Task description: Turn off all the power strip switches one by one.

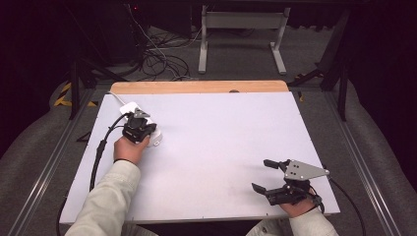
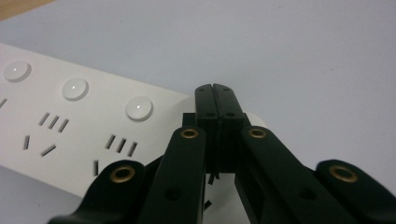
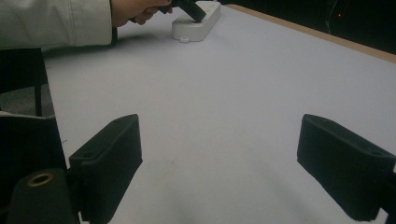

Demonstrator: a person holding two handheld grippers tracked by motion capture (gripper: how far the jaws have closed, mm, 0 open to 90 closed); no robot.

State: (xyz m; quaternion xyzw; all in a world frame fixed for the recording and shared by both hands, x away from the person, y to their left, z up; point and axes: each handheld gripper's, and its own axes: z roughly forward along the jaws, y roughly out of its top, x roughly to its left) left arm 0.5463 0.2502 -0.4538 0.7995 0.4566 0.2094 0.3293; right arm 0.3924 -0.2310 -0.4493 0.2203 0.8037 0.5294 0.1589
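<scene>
A white power strip (image 2: 70, 126) with round buttons (image 2: 139, 108) and several socket slots lies on the white table at the far left (image 1: 129, 107). My left gripper (image 2: 215, 88) points down at the strip's near end, its jaws shut flat against each other with nothing between them. Whether its tips touch the strip I cannot tell. From the right gripper view, that gripper (image 3: 197, 17) leans onto the strip (image 3: 198, 28) below a hand and a light sleeve (image 3: 56, 21). My right gripper (image 1: 263, 175) rests near the table's front right corner, jaws wide open and empty (image 3: 229, 158).
The white table top (image 1: 221, 142) has a wooden strip (image 1: 196, 87) along its far edge. Black cables trail from both grippers off the front of the table. Beyond the table, loose cables (image 1: 157, 59) and a white frame (image 1: 241, 34) sit on the floor.
</scene>
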